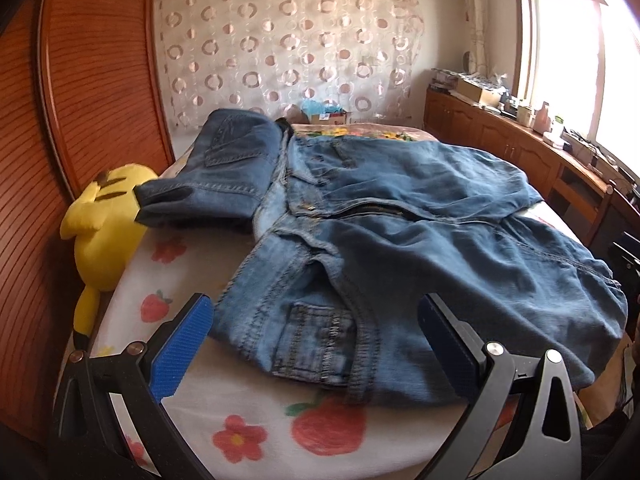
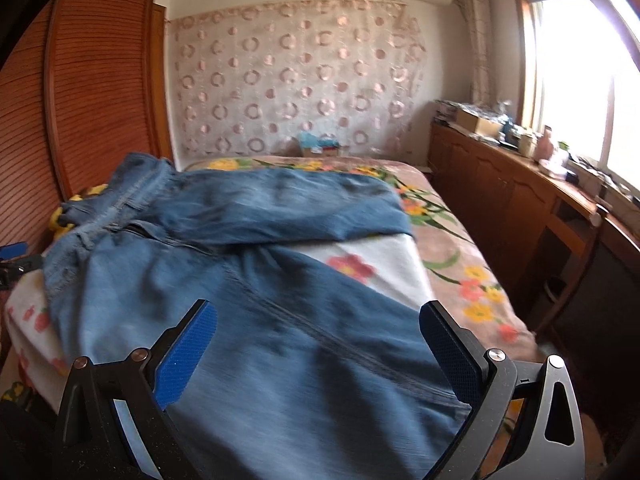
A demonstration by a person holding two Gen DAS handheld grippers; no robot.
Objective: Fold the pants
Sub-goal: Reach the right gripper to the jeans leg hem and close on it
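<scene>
Covering most of the scene: a bed under a white strawberry-and-flower cloth, with a pink floral blanket at the far end. Backed by a slatted wooden headboard on the left and a circle-patterned curtain on the far wall. Lined along the right wall, below the bright window: a low wooden cabinet cluttered on top with boxes and small items.

Spread across the bed: blue jeans, waistband toward the headboard side, zipper fly open, the legs running to the right, the farther leg overlapping the nearer at the crotch. Just beyond the waistband: a second, darker denim piece, folded. Wedged between headboard and bed edge: a yellow plush toy, touching the folded denim.

Hovering low over the front coin pocket: left hand-held gripper, blue pads spread wide, nothing between them. Poised over the nearer leg's seam: right hand-held gripper, jaws likewise wide apart, clasping nothing; contact with the cloth impossible to tell through blur.
</scene>
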